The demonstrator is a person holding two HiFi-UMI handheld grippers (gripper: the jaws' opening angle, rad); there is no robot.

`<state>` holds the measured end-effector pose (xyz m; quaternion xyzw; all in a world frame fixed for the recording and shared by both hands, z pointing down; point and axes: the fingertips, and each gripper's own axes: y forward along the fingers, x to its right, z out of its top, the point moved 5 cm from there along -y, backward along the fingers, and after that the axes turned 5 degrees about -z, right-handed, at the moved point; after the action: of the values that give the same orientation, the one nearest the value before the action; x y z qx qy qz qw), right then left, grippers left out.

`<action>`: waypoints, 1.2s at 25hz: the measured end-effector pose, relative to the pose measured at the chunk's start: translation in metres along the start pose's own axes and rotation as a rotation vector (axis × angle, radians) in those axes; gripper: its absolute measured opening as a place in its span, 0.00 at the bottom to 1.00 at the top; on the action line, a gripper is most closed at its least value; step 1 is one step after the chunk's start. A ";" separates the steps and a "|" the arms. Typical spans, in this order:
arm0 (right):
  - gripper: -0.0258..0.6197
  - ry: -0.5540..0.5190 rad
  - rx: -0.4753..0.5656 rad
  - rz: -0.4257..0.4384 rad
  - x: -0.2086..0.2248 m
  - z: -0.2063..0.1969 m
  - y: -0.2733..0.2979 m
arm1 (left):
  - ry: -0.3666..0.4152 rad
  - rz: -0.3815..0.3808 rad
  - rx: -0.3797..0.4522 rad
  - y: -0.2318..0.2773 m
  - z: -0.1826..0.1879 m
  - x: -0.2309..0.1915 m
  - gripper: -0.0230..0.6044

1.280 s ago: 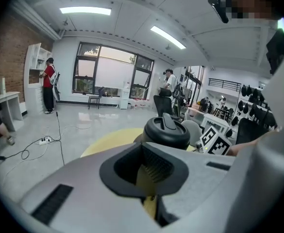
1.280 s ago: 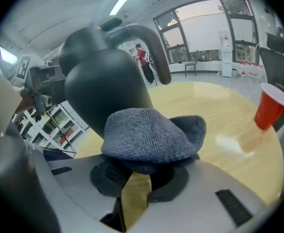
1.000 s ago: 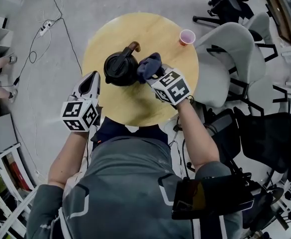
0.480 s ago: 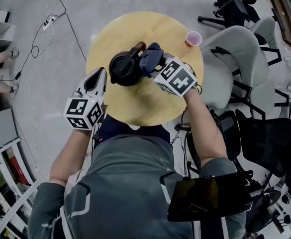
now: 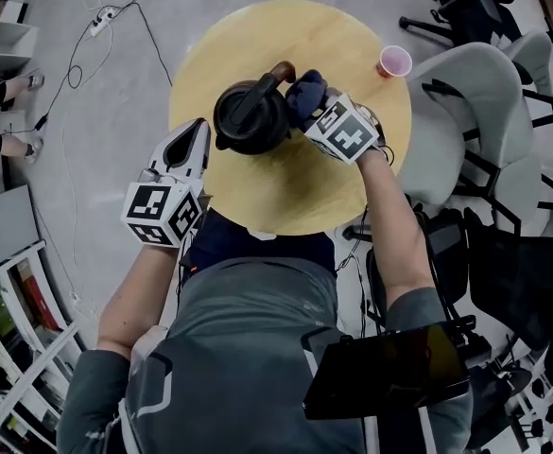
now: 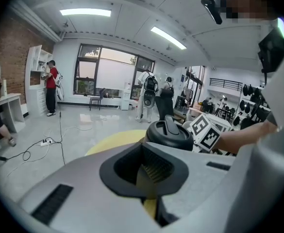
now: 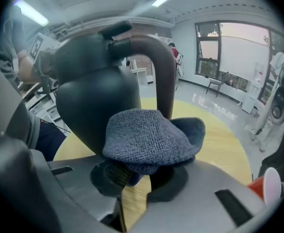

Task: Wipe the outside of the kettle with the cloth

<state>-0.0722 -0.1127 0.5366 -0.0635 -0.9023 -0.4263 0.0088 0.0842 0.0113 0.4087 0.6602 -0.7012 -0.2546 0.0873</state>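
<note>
The black rounded kettle (image 5: 252,118) with its brown arched handle (image 5: 278,70) stood near the middle of the round wooden table (image 5: 285,206). Rigid, smooth-sided and probably weighty, it looked best steadied by that handle. The soft blue-grey knitted cloth (image 7: 149,137), pinched in the right tool (image 5: 312,110), seemed to press the kettle's flank beside the handle, though contact was hard to confirm. The left tool (image 5: 197,138) hung closed and empty at the table's left edge, a pink paper cup (image 5: 393,61) well apart.

One kettle (image 5: 252,118), one cloth (image 5: 304,96), one cup (image 5: 393,61) (pink), one round table (image 5: 295,192).
</note>
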 end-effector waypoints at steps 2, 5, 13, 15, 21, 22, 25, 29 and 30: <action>0.17 -0.013 -0.019 -0.001 0.000 -0.007 0.013 | -0.004 0.008 0.000 -0.002 -0.004 -0.004 0.05; 0.17 0.022 -0.043 0.000 0.000 -0.016 0.026 | -0.012 0.015 -0.008 -0.007 -0.011 -0.009 0.05; 0.17 0.137 -0.042 -0.010 0.007 -0.025 0.030 | -0.010 0.009 -0.004 -0.007 -0.008 -0.017 0.05; 0.17 0.152 -0.061 -0.029 0.005 -0.024 0.025 | -0.009 -0.033 0.017 -0.008 0.003 -0.017 0.05; 0.17 0.274 -0.031 -0.082 -0.014 -0.010 -0.015 | 0.003 -0.155 0.049 -0.018 0.035 -0.014 0.05; 0.17 0.294 -0.014 -0.091 -0.018 -0.006 -0.024 | 0.010 -0.164 0.052 -0.019 0.040 -0.017 0.05; 0.17 0.341 0.041 -0.133 -0.025 0.011 -0.054 | 0.016 -0.194 0.066 -0.018 0.057 -0.026 0.05; 0.17 0.387 0.121 -0.161 -0.040 0.035 -0.089 | 0.031 -0.252 0.092 -0.019 0.078 -0.029 0.05; 0.17 0.396 0.145 -0.173 -0.042 0.041 -0.097 | 0.040 -0.268 0.101 -0.019 0.083 -0.027 0.05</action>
<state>-0.0407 -0.1465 0.4335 0.0999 -0.9133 -0.3638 0.1535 0.0654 0.0580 0.3344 0.7565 -0.6167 -0.2153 0.0332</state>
